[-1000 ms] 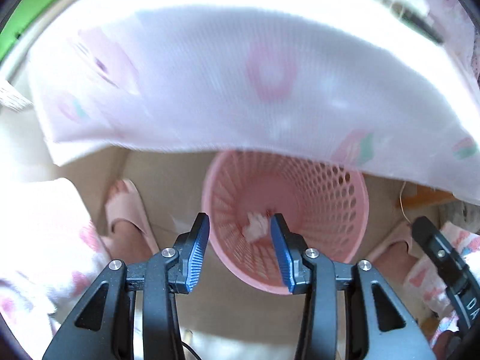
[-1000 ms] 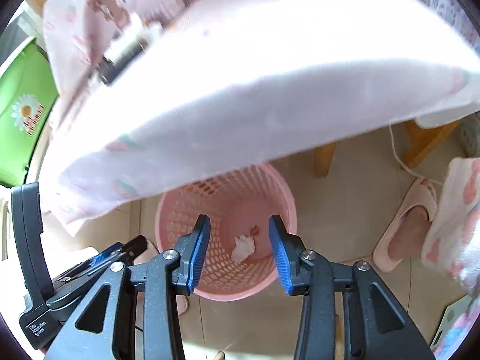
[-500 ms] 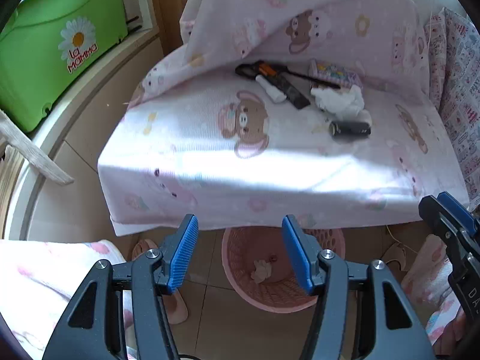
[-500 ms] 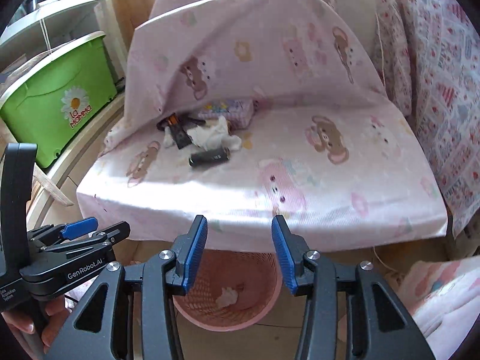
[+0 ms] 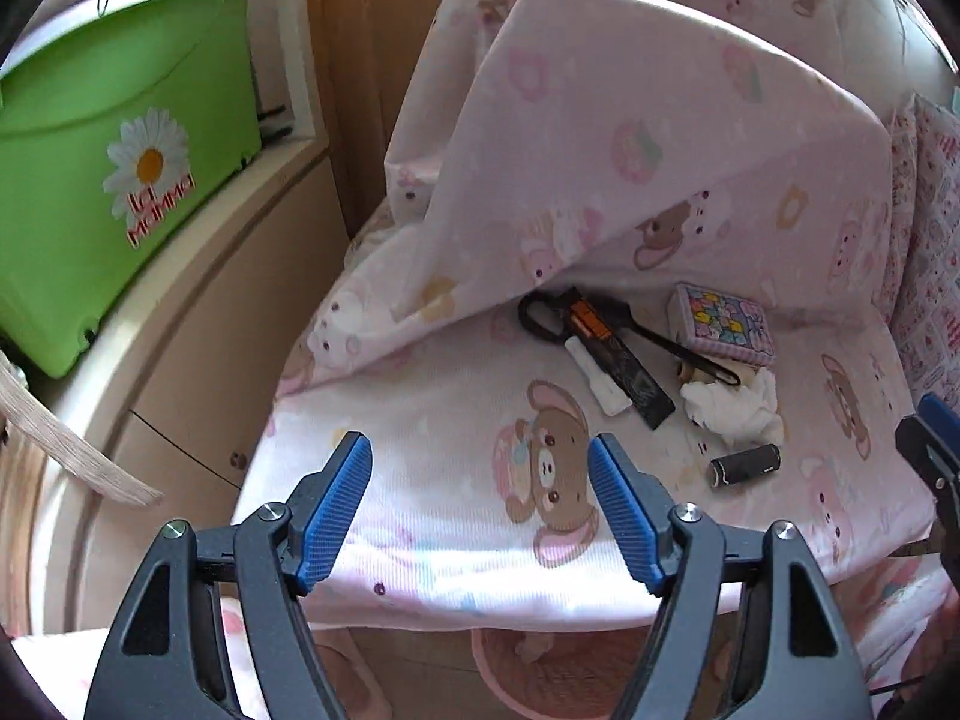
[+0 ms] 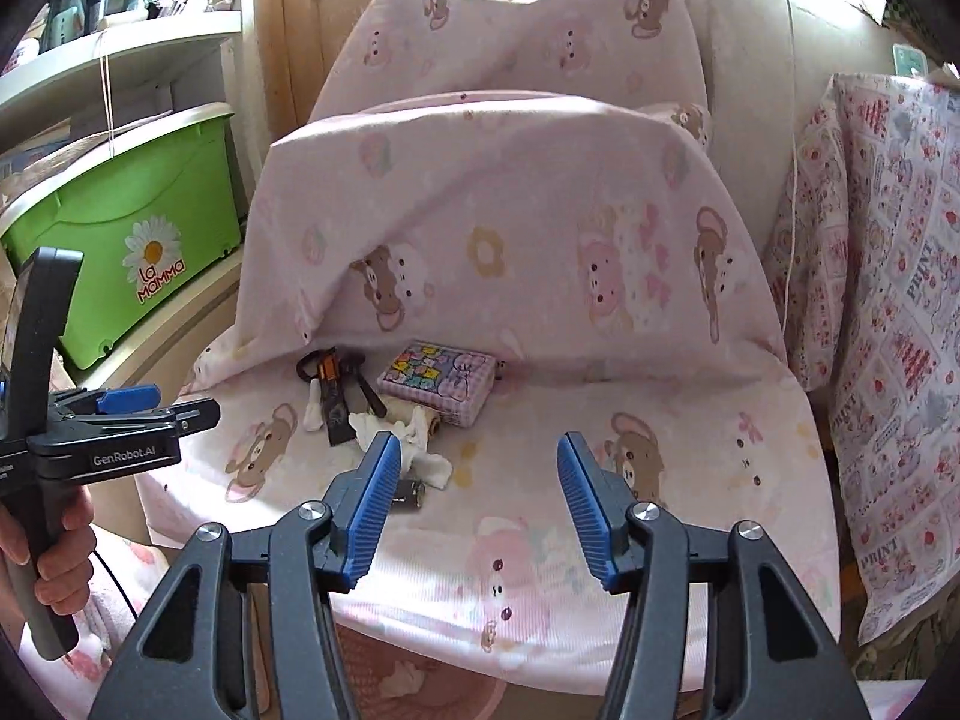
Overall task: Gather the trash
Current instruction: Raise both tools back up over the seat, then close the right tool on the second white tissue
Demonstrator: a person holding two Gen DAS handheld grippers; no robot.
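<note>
We are viewing two bright daylit scenes; warm light is entering from about 12 o'clock and washing out the pink sheet (image 5: 600,228) near its front edge at 6 o'clock. Fisheye distortion is bending the green bin (image 5: 108,192) at 9 o'clock, corners are vignetting black, and focus is staying fairly sharp.

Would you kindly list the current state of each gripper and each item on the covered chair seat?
left gripper: open, empty, jaws just widened.
right gripper: open, empty, jaws just widened.
crumpled tissue: lying loose on the seat.
black cylinder: lying on its side.
patterned box: flat, closed.
scissors: lying flat, closed.
pink basket: on the floor, mostly hidden under the seat edge.
</note>
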